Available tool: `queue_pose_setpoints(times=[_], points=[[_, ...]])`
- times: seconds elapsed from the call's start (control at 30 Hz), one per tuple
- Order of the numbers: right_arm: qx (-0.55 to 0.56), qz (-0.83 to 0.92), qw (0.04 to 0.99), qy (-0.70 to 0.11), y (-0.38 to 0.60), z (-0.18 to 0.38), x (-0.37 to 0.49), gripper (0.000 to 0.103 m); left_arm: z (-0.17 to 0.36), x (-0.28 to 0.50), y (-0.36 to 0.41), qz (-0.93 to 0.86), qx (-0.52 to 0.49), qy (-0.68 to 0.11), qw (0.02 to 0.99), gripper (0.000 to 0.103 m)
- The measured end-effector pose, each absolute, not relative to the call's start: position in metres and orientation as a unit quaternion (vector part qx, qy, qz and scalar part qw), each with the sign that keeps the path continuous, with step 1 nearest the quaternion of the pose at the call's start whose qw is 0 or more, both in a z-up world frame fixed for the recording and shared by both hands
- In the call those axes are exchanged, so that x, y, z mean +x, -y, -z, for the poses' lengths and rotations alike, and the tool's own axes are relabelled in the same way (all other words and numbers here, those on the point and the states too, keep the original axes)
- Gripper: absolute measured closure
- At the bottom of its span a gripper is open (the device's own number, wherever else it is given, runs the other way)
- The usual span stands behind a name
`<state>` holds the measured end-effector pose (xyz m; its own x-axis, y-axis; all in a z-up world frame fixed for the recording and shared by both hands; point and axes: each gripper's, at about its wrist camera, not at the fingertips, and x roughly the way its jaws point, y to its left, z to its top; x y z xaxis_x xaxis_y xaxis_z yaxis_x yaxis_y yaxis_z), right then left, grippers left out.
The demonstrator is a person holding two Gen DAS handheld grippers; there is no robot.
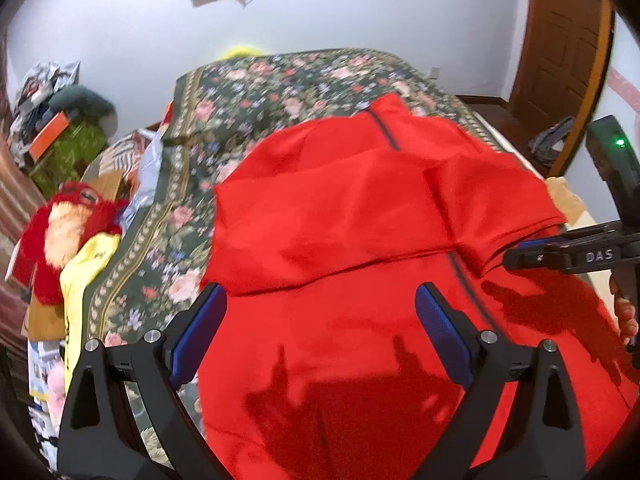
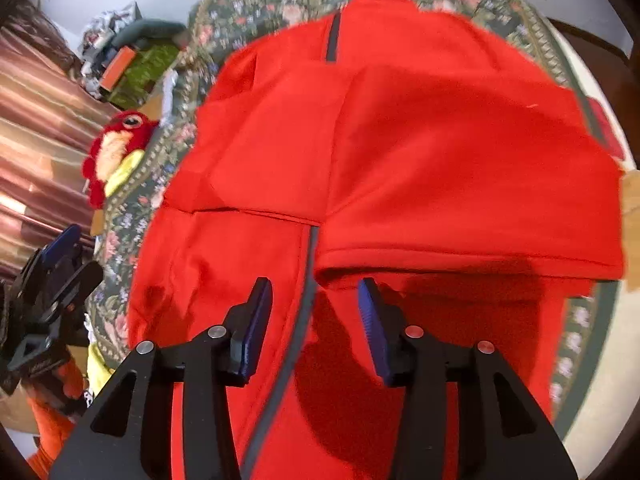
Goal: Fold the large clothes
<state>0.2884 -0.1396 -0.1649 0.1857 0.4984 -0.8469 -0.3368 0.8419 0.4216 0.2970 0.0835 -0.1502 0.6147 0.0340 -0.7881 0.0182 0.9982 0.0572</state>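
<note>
A large red garment with a dark zip line lies spread on the floral bedspread. Both sleeves are folded in across its chest, and their hems meet near the zip. My left gripper stands wide open above the garment's lower left part, with nothing between its blue pads. My right gripper hovers partly open over the zip, just below the corner of the folded right sleeve; its pads press on nothing. In the left wrist view the right gripper sits at the right sleeve's hem.
A red plush toy and a yellow cloth lie at the bed's left side. Beyond them sits a clutter pile with an orange box. A wooden door is at far right, and a striped curtain hangs on the left.
</note>
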Motion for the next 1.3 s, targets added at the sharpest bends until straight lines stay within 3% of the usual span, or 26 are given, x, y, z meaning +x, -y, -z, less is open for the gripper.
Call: queue_pose_setpoints(times=[0.27,0.4,0.9,0.97,1.1,1.2,1.27,1.3], points=[[0.074,-0.194,0.850,-0.484,0.224,0.117,0.272,0.056,0.130,0.326,-0.004,0.055,0.085,-0.422,0.901,0.007],[0.086,-0.152,0.872,-0.458,0.265,0.116,0.265,0.038,0.136,0.350,0.043,0.092,0.112,-0.429,0.891,0.007],[0.160,-0.073,0.850,-0.496,0.354,0.172,0.258,0.038,0.229,0.414,0.183,0.162,0.232,-0.491,0.824,0.008],[0.169,-0.074,0.846,-0.501,0.358,0.178,0.258,0.038,0.237,0.418,0.190,0.163,0.233,-0.490,0.824,0.017],[0.173,-0.079,0.842,-0.505,0.357,0.184,0.259,0.038,0.247,0.434,0.191,0.158,0.210,-0.502,0.824,0.026],[0.168,-0.080,0.844,-0.504,0.356,0.185,0.258,0.038,0.248,0.442,0.187,0.163,0.182,-0.508,0.826,0.046],[0.167,-0.082,0.843,-0.504,0.355,0.185,0.258,0.038,0.248,0.446,0.183,0.173,0.156,-0.516,0.824,0.070],[0.167,-0.083,0.843,-0.504,0.354,0.184,0.257,0.038,0.247,0.448,0.180,0.176,0.147,-0.516,0.826,0.076]])
